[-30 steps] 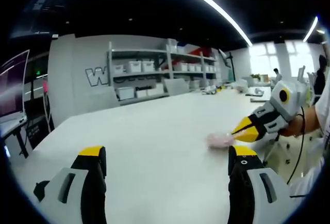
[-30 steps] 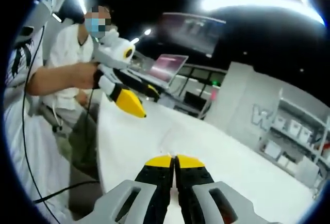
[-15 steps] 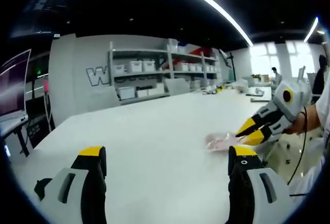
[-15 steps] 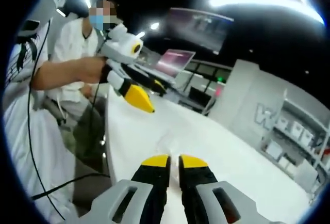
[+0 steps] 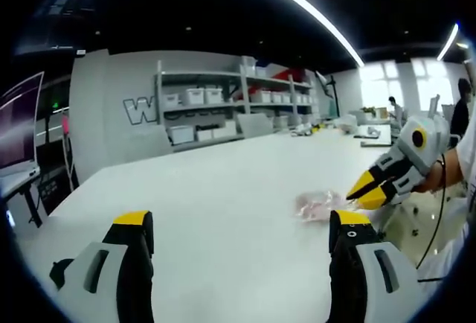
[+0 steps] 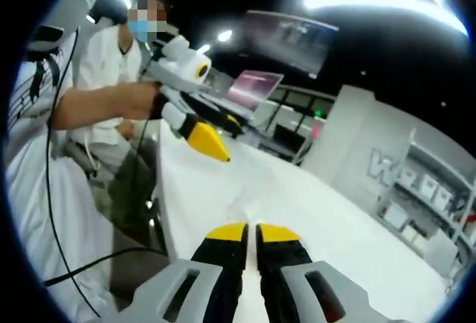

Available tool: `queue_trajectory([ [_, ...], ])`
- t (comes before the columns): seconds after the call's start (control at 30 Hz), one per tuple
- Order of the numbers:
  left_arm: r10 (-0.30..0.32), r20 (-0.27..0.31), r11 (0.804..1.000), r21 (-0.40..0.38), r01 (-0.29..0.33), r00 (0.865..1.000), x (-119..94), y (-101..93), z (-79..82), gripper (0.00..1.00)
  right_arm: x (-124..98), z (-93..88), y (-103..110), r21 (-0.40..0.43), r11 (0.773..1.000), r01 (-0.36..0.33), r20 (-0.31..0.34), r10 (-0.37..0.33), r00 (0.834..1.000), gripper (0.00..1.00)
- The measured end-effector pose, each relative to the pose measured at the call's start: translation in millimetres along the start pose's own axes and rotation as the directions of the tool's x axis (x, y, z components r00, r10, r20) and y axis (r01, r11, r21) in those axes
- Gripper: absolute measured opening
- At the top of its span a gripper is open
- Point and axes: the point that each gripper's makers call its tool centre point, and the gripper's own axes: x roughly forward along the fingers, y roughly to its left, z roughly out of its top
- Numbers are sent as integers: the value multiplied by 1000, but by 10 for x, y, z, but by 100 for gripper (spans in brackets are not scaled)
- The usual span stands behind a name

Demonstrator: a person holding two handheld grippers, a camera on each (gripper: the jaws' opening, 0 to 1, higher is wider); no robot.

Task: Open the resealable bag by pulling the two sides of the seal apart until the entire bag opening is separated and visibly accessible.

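Lying near the white table's point(image 5: 208, 189) edge, resealable bag point(image 5: 318, 204); right gripper point(image 5: 366, 191) slightly parted beside it, left gripper point(image 5: 242, 226) gaping wide.

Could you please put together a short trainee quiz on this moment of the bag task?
1. True or false: the left gripper has its fingers spread wide apart.
2. The resealable bag lies on: A) a shelf, B) the white table, C) a chair.
3. Fill in: the yellow tips nearest the bag's edge belong to the ___ gripper.
Key: 1 true; 2 B; 3 right, the right gripper.
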Motion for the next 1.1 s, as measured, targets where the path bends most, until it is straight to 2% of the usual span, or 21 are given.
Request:
queue_trajectory([
  [0.33,-5,2,1000,-4,5,1000,-5,-4,-29,97,-137,-17,121,12,1000,-6,-18,6,1000,1],
  [0.57,-6,4,1000,-4,6,1000,-12,-8,-41,97,-139,123,83,17,1000,25,13,-25,1000,3],
  [0.8,3,3,1000,-10,-3,1000,-39,15,-74,97,-49,230,136,-6,1000,30,32,-29,999,4],
  [0.97,8,6,1000,-17,-8,1000,-55,28,-88,97,25,233,155,-12,999,35,18,-35,999,4],
  [1.1,11,5,1000,-21,-11,1000,-63,30,-100,97,86,257,184,-53,998,42,2,-42,999,4],
])
